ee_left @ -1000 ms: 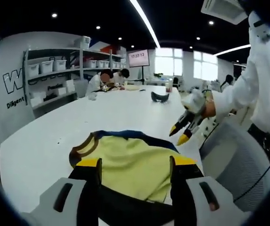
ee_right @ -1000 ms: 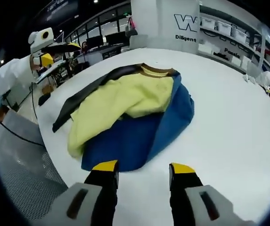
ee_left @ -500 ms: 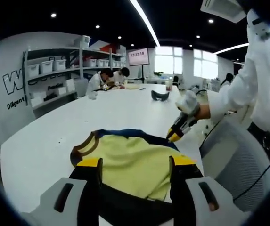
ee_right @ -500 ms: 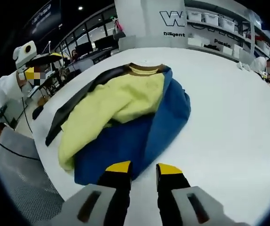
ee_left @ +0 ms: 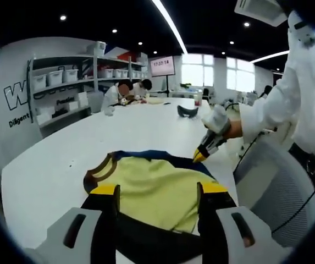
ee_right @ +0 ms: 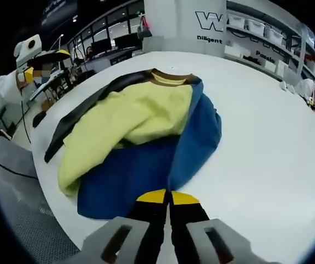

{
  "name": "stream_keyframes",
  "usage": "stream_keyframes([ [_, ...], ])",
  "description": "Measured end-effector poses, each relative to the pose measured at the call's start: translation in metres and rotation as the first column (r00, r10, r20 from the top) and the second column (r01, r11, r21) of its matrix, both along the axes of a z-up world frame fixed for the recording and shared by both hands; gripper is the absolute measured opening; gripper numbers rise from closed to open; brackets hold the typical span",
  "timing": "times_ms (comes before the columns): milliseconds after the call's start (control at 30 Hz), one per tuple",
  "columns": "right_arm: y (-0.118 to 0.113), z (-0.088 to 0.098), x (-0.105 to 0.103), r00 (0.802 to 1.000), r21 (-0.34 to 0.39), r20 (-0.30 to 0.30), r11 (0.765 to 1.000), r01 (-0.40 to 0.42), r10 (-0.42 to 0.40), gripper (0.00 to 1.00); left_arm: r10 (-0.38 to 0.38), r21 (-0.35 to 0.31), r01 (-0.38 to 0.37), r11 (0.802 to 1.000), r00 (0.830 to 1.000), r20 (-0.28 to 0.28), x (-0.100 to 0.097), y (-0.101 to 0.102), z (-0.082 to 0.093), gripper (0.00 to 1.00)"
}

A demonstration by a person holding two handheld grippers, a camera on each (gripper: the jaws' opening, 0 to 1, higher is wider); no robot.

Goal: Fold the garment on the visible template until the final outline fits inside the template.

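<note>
Right gripper view: our right claw [ee_right: 167, 197] has its two yellow-tipped jaws pressed together at the near hem of the garment [ee_right: 146, 137]; a blue edge lies right at the tips, so we appear to be clenched on that hem, though the pinch itself is hidden by the jaws. Ahead of this claw the blue body spreads over the white desk [ee_right: 267, 132], with a yellow layer heaped on top, a brown collar at the far end and a dark strip along the left side. In the left gripper view, our left claw [ee_left: 156, 193] hangs with jaws released and wide apart above the garment [ee_left: 152, 187], yellow cloth showing between them and black fabric beneath the jaw bases. Ahead and to the right of it, the right claw [ee_left: 199, 157] touches down on the garment's far blue edge, a white sleeve [ee_left: 289, 104] behind it.
</note>
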State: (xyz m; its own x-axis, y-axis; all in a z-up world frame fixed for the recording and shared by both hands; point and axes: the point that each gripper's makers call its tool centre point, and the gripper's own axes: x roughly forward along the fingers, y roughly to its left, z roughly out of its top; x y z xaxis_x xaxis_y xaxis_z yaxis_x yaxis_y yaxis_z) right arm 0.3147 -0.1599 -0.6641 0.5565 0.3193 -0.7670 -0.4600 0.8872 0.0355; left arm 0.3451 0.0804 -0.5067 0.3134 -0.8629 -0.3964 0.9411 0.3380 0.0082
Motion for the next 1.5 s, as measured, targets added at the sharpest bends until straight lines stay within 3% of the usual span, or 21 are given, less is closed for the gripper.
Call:
stream_keyframes([
  [200, -0.025, 0.016, 0.007, 1.000, -0.040, 0.011, 0.999, 0.013, -0.012, 0.00, 0.001, 0.000, -0.001, 1.000, 1.000, 0.002, -0.001, 0.002, 0.000, 0.53],
  [600, -0.089, 0.069, 0.051, 0.998, -0.151, 0.059, 0.988, 0.032, -0.023, 0.00, 0.001, 0.001, -0.001, 1.000, 1.000, 0.001, 0.000, 0.002, -0.001, 0.53],
  [700, -0.098, 0.073, 0.059, 0.998, -0.160, 0.054, 0.986, 0.036, -0.028, 0.00, 0.002, 0.001, -0.002, 1.000, 1.000, 0.000, 0.001, 0.003, -0.002, 0.53],
  [1100, -0.144, 0.081, 0.088, 0.998, -0.212, 0.009, 0.975, 0.059, -0.058, 0.00, 0.010, 0.009, -0.010, 1.000, 1.000, -0.008, 0.003, 0.005, -0.006, 0.53],
  [1500, -0.183, 0.063, 0.118, 0.994, -0.270, -0.065, 0.961, 0.066, -0.087, 0.00, 0.026, 0.011, -0.026, 1.000, 1.000, -0.015, 0.009, 0.006, -0.008, 0.53],
])
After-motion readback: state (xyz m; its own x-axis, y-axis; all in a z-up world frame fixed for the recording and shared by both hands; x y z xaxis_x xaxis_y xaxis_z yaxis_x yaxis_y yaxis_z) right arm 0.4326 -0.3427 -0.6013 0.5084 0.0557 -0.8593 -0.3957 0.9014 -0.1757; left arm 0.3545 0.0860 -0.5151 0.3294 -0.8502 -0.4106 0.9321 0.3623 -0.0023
